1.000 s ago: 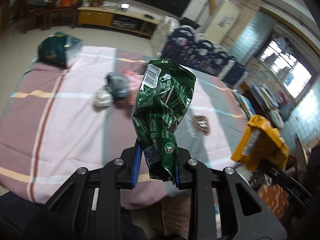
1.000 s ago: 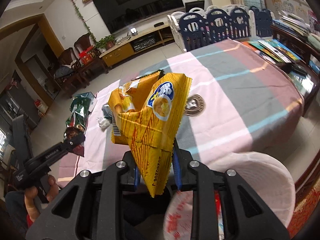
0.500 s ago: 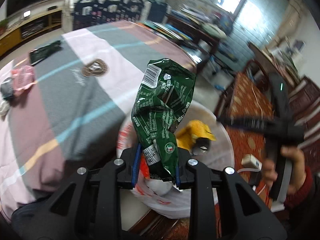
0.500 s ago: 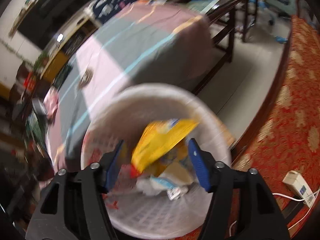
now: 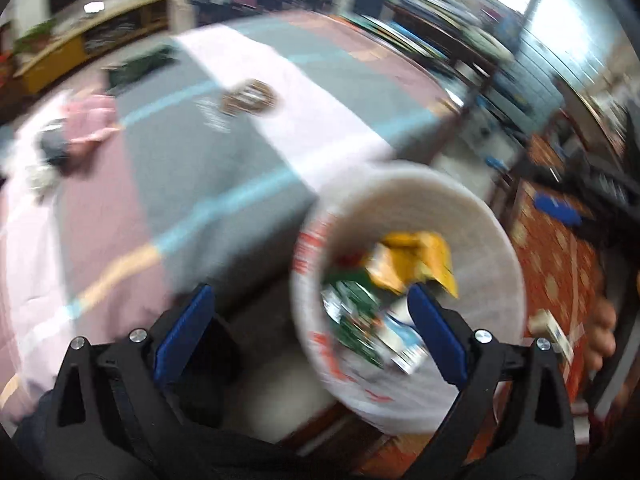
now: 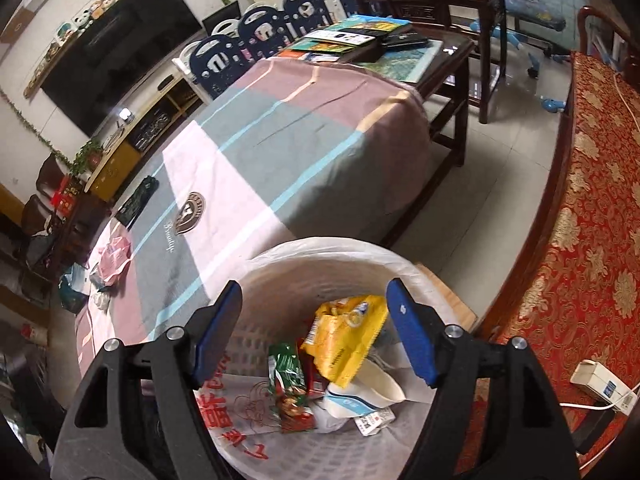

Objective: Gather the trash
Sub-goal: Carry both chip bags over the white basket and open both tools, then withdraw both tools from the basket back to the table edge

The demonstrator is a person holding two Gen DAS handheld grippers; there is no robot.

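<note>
We hold both grippers above the white trash bin [image 6: 404,276], which stands on the floor just off the near corner of the cloth-covered table [image 6: 304,148]. The left gripper [image 5: 308,328] has its jaws opening, spread wide, with nothing pressed between the blue pads [image 5: 184,332]; its view is blurred by motion. The right gripper [image 6: 316,324] also has its jaws opening, and its pads touch nothing.

The yellow snack bag [image 6: 344,340] lies inside the bin, on top of the other rubbish, toward the side farthest from the table. The green snack bag [image 5: 352,320] lies in the bin too, beside the yellow one, on the side nearer the table; in the left view it is too smeared for us to tell whether it has settled. Beneath them sit a white cup [image 6: 376,384] and some small wrappers.

Trash remains on the table near its far left edge: a pink wrapper [image 6: 114,256], a dark crumpled piece [image 5: 54,144] just beside it, and a dark flat packet [image 6: 138,200] farther along the same edge. Books [image 6: 352,40] lie at the table's far end.
</note>
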